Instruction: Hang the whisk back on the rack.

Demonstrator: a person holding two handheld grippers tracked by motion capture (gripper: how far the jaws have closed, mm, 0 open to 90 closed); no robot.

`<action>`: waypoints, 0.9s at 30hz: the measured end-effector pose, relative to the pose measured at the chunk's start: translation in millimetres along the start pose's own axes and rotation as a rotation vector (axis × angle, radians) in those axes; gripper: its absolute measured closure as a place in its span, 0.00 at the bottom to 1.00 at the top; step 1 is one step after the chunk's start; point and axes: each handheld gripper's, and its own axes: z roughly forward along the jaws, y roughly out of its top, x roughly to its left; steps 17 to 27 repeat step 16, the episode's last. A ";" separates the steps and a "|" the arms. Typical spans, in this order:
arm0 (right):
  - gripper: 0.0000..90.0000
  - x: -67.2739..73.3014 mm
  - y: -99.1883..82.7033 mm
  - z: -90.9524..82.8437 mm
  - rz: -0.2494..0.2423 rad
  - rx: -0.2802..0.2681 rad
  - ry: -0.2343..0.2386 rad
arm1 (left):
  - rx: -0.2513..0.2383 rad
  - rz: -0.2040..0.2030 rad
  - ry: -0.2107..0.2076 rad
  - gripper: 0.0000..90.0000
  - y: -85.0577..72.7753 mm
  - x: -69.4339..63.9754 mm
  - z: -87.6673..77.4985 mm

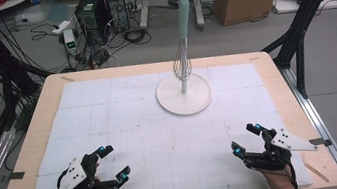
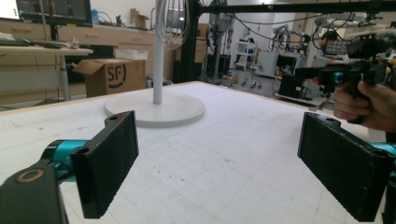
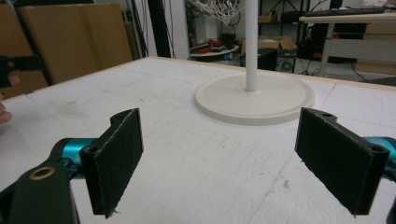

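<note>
High view: the whisk [image 1: 182,64] hangs upright on its stand [image 1: 185,95], ahead of both open, empty tongs, left [image 1: 114,162] and right [image 1: 244,140]; the right sits slightly nearer.

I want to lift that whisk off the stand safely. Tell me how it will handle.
The whisk hangs from a hook on the tall stand, so it will probably swing when touched. Its thin wire loops look springy and may flex under the jaws. The smooth mint handle could slip. Both grippers, left and right, are open and far off.
</note>
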 end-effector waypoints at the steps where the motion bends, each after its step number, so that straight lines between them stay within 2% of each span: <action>1: 0.16 -0.4 -0.6 0.5 -0.003 0.000 0.002 | 0.000 -0.006 0.000 0.14 -0.4 0.7 -0.1; 5: 0.16 0.5 -1.7 0.9 -0.015 0.008 -0.003 | -0.008 -0.032 0.010 0.14 -2.3 3.5 -0.9; 11: 0.16 0.8 -2.6 1.8 -0.012 0.012 0.001 | 0.009 -0.030 0.015 0.14 -4.5 4.8 -0.1; 27: 0.16 1.3 -2.7 1.7 -0.010 0.011 0.002 | 0.006 -0.031 0.015 0.14 -4.9 4.8 0.6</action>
